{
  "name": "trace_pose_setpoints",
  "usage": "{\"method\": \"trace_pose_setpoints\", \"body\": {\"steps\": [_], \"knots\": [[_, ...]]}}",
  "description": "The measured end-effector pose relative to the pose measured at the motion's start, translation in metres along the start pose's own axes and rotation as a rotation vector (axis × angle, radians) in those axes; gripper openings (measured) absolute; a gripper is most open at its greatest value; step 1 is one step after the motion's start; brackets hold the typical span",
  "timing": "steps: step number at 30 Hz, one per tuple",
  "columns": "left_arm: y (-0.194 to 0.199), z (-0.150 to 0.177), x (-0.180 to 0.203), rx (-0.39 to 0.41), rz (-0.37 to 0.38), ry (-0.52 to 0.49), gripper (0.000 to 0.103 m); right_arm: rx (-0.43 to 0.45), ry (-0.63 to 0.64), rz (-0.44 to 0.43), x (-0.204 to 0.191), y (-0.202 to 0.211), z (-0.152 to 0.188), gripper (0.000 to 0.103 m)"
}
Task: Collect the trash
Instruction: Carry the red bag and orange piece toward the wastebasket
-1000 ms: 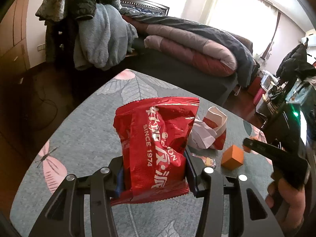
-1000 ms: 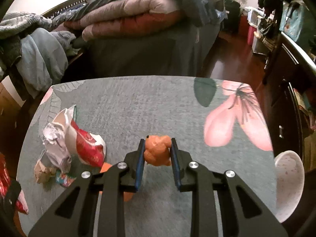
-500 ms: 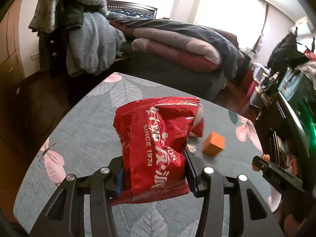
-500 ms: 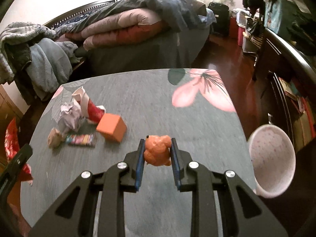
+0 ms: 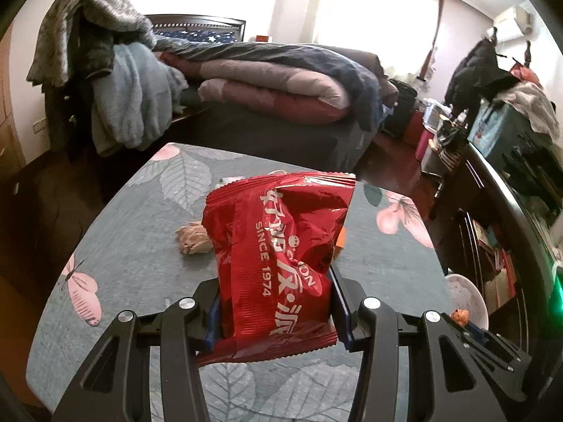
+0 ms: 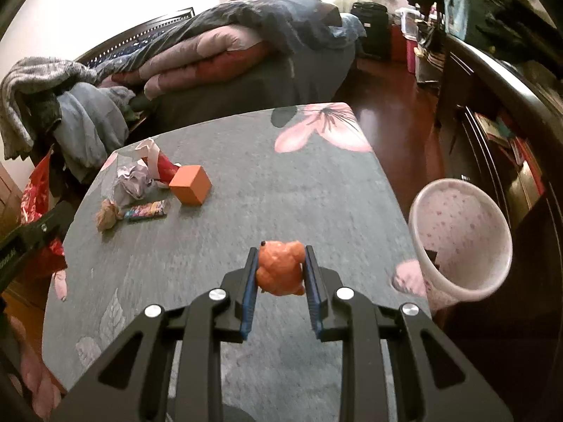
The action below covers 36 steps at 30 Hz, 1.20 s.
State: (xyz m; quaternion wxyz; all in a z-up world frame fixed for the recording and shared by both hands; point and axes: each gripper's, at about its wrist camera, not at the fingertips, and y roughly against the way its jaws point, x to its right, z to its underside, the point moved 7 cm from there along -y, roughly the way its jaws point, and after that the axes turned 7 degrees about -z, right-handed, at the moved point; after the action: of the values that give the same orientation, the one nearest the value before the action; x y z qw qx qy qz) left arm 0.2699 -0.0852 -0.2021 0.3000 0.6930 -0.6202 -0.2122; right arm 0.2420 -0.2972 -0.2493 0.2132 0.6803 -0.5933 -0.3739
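My left gripper (image 5: 276, 302) is shut on a red snack bag (image 5: 278, 256) and holds it above the grey flowered table (image 5: 133, 232). My right gripper (image 6: 280, 274) is shut on a crumpled orange wad (image 6: 280, 270), above the table's right part and just left of a white speckled bin (image 6: 461, 242). The bin also shows in the left wrist view (image 5: 466, 299), beside the table's right edge. On the table lie a brown paper ball (image 6: 107, 214), a crumpled white paper (image 6: 133, 183), a colourful wrapper (image 6: 147, 210) and a red-and-white wrapper (image 6: 160, 163).
An orange cube (image 6: 190, 184) stands by the trash pile. A bed with folded quilts (image 5: 274, 91) is behind the table. Clothes hang over a chair (image 5: 116, 81) at the left. A dark cabinet (image 6: 492, 112) runs along the right.
Both grippers have pulled back and swung right with their loads. The white bin has come much closer on the right gripper's right side. The trash pile now lies farther left.
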Motion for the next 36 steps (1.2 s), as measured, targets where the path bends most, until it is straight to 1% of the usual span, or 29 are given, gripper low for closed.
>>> {"method": "trace_pose_setpoints", "body": {"steps": [10, 19, 28, 36], "knots": [[0.014, 0.005, 0.046, 0.007, 0.069, -0.071, 0.05, 0.033, -0.061, 0.012, 0.035, 0.031, 0.015, 0.026], [0.024, 0.011, 0.106, 0.012, 0.167, -0.167, 0.05, 0.068, -0.138, 0.039, 0.08, 0.054, 0.024, 0.026], [0.029, 0.014, 0.159, 0.021, 0.247, -0.24, 0.05, 0.102, -0.217, 0.08, 0.13, 0.072, 0.029, 0.026], [0.034, 0.016, 0.209, 0.029, 0.331, -0.301, 0.05, 0.126, -0.262, 0.117, 0.162, 0.085, 0.032, 0.026]]}}
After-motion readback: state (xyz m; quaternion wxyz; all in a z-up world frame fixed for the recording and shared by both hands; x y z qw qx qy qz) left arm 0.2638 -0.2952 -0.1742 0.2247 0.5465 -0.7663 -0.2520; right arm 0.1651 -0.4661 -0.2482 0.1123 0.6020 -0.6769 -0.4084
